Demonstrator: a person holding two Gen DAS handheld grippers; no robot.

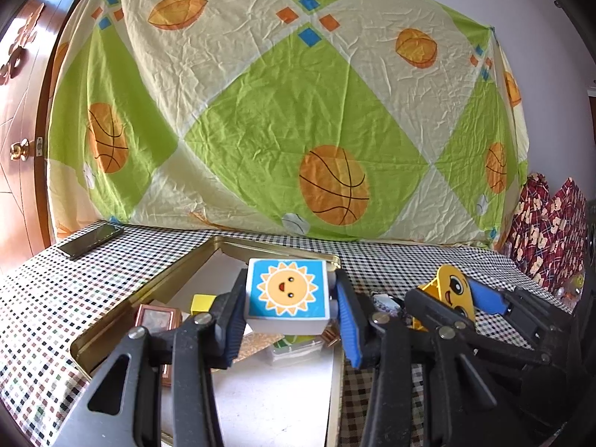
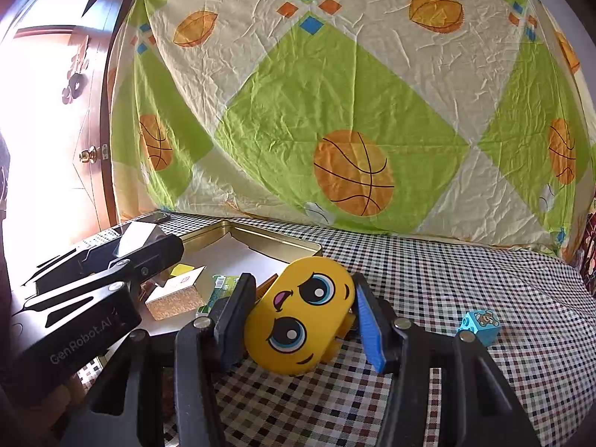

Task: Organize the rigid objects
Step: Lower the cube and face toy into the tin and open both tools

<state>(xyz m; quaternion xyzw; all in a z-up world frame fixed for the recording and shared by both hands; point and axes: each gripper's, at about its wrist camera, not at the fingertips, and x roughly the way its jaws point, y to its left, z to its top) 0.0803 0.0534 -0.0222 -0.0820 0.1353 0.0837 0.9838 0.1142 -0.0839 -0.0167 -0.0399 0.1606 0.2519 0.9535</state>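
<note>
Left hand-held gripper point(image 1: 288, 322) clamped on a white block with a blue sun-face sticker point(image 1: 287, 287), pads pressing both sides, block held above the open gold tin point(image 1: 111, 329). The tin sits on the checkered-cloth counter point(image 1: 48, 298), white liner inside, and holds a small yellow cube point(image 1: 203, 302), a copper-framed piece point(image 1: 156, 316), a cork-textured box point(image 2: 175, 300) and a green-labelled packet point(image 2: 219, 287). Right hand-held gripper point(image 2: 301, 320) clamped on a yellow oval toy with a cartoon face point(image 2: 298, 316), tilted, black left finger and blue right pad both on its edges; the toy is just right of the tin, over the checkered cloth, can't tell whether its lower edge touches the counter. In the left wrist view the right gripper with the yellow toy shows just beside the left one; in the right wrist view the left gripper body sits at far left over the tin. Small blue studded brick with a bear picture point(image 2: 480, 323) lies on the counter right of the right gripper, apart from everything. Dark phone point(image 1: 91, 240) flat at the far left of the counter. Green and cream basketball-print sheet point(image 1: 260, 111) hangs behind; wooden door point(image 1: 18, 130) at left.
</note>
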